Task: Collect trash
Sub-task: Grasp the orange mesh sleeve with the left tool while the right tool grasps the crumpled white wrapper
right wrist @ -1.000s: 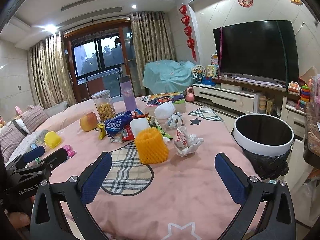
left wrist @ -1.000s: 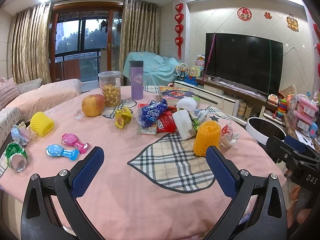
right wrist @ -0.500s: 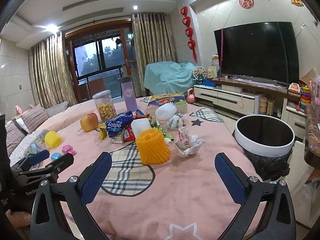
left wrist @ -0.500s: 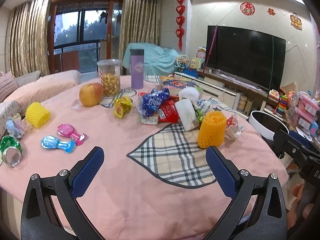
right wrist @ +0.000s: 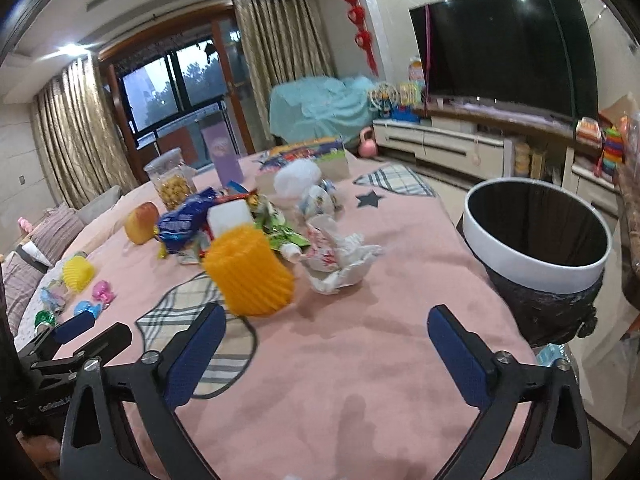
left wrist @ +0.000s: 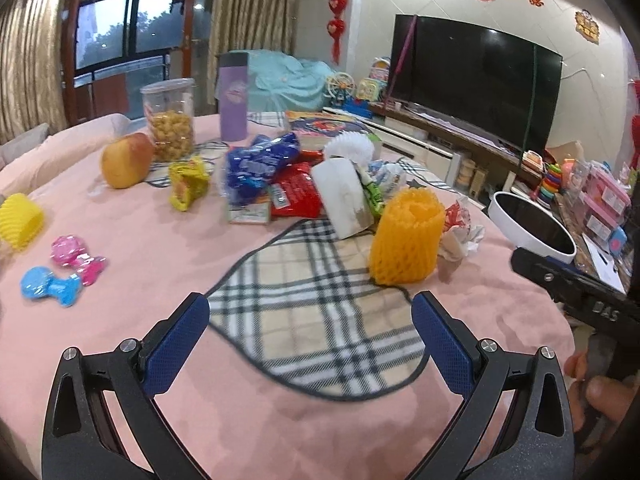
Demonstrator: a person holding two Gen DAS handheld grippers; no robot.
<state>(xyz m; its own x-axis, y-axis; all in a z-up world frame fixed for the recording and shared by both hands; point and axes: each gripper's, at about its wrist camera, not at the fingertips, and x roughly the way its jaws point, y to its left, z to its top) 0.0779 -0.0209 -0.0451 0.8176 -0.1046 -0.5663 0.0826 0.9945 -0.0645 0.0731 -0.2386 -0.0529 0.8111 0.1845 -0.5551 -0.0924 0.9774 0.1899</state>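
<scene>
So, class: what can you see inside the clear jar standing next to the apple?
The clear jar holds small round yellow snacks filling roughly its lower half; the upper half looks empty. What they are exactly, and the jar's bottom, cannot be made out.

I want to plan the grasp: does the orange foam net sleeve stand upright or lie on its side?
Upright: the orange foam net sleeve stands on one end, open top facing up.

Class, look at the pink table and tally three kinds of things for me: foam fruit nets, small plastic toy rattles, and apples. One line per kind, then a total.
Foam fruit nets: 2, orange and yellow
Toy rattles: 2, pink and blue
Apples: 1
Total: 5
</scene>
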